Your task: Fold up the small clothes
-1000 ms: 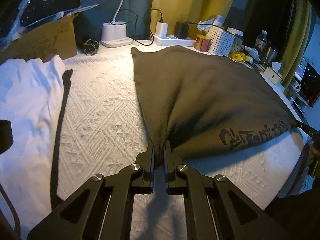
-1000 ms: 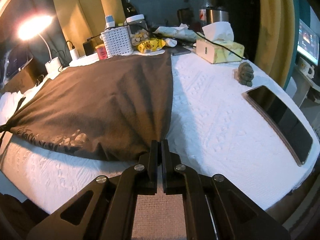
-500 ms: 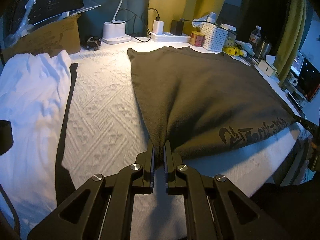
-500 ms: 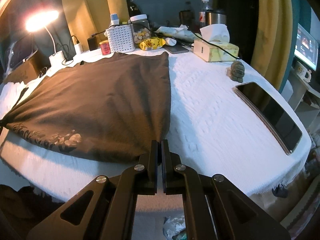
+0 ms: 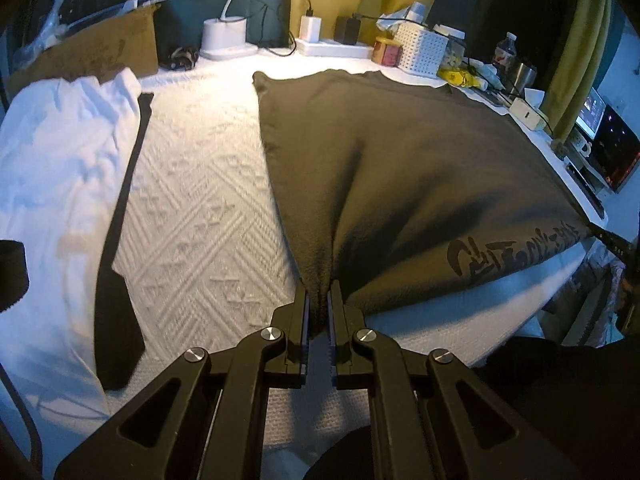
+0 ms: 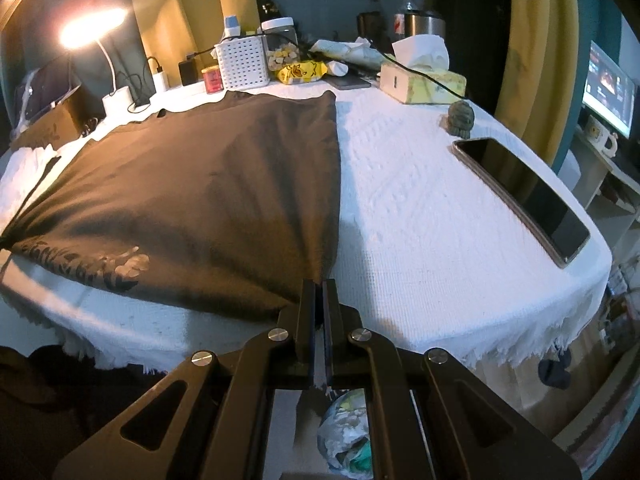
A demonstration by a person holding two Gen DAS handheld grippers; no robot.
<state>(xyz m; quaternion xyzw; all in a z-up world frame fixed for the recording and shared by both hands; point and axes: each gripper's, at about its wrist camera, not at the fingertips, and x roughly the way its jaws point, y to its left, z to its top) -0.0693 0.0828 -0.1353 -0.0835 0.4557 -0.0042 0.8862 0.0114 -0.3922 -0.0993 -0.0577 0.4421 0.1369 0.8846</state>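
- Pinching one near corner each, left gripper (image 5: 319, 304) and right gripper (image 6: 319, 300) have fingers clamped on the dark garment (image 5: 400, 168), spread on the white-covered surface (image 5: 192, 216).
- Keep tension even and both corners level, so the fold edge lies straight.

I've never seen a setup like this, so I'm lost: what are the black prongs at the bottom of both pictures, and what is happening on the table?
Each picture comes from a camera on a hand-held two-finger gripper, looking along its fingers. A person holds one in each hand. The left gripper and the right gripper are each shut on a near corner of the same dark shirt, which is spread over a white tablecloth. A white garment lies to its left, a phone to its right, and clutter along the far edge.
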